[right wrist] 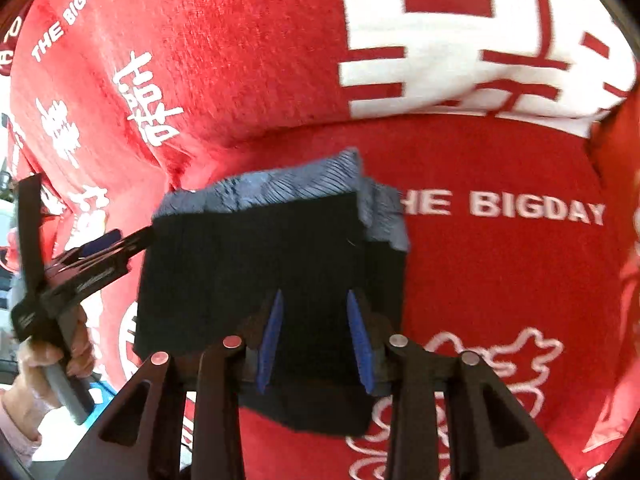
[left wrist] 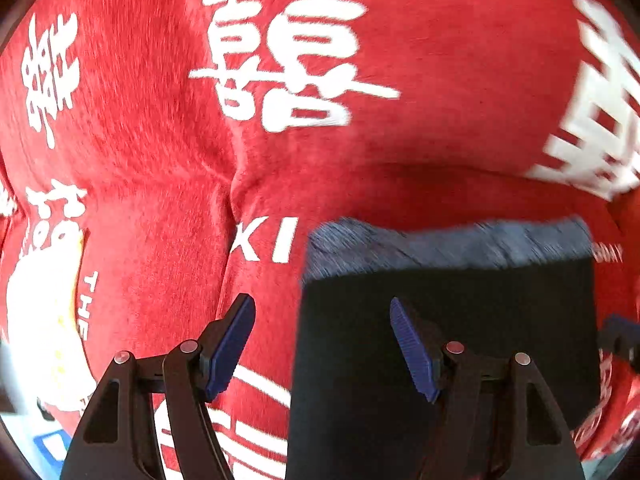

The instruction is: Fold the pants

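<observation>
Hovering, left wrist view: my left gripper (left wrist: 322, 344) is spread wide, holding nothing; the pants (left wrist: 448, 320), a dark folded bundle, lie at 4 o'clock on the red blanket (left wrist: 160, 120).
Right wrist view: my right gripper (right wrist: 316, 340) is released, fingers astride the pants (right wrist: 256, 264).
Handling: soft, light, floppy; I'd pinch an edge.
Axis: ribbed band points to 12 o'clock.

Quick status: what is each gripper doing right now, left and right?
Left gripper: open, holding nothing, beside the folded dark pants.
Right gripper: open, tongs apart over the pants, not clamped on them.
</observation>
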`<state>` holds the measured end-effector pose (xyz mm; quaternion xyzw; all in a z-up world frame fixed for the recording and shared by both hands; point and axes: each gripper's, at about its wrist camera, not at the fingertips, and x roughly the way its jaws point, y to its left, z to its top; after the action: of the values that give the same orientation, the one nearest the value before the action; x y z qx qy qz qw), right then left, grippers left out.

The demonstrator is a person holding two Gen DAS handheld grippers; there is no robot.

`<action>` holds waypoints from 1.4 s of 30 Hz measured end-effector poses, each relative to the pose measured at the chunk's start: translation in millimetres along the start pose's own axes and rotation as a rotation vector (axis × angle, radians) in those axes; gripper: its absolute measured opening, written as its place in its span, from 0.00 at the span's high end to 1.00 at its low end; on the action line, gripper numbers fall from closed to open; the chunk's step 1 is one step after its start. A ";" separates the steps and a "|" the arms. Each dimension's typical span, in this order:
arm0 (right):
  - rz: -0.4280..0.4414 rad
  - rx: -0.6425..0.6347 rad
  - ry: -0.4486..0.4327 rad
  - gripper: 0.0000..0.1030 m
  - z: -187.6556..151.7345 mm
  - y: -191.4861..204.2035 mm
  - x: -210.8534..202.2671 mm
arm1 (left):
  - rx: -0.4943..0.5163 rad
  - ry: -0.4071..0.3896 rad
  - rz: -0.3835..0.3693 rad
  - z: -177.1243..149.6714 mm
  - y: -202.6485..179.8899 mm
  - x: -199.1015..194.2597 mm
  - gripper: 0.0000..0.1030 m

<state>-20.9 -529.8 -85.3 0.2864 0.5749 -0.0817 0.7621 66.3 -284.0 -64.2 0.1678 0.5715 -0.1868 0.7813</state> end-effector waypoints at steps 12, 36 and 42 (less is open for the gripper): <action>-0.083 -0.016 0.074 0.65 -48.9 -12.6 18.9 | -0.040 0.046 -0.014 -7.7 4.2 30.8 0.18; -0.084 0.066 0.084 0.44 -50.2 -26.8 18.8 | -0.007 0.112 -0.048 -18.3 8.9 4.9 0.18; -0.094 0.066 0.085 0.40 -50.6 -26.5 18.0 | -0.002 0.132 -0.074 -21.4 12.3 2.2 0.18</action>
<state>-69.1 -521.1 -119.9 0.2874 0.6167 -0.1240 0.7223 55.1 -263.3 -71.9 0.1577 0.6277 -0.2033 0.7347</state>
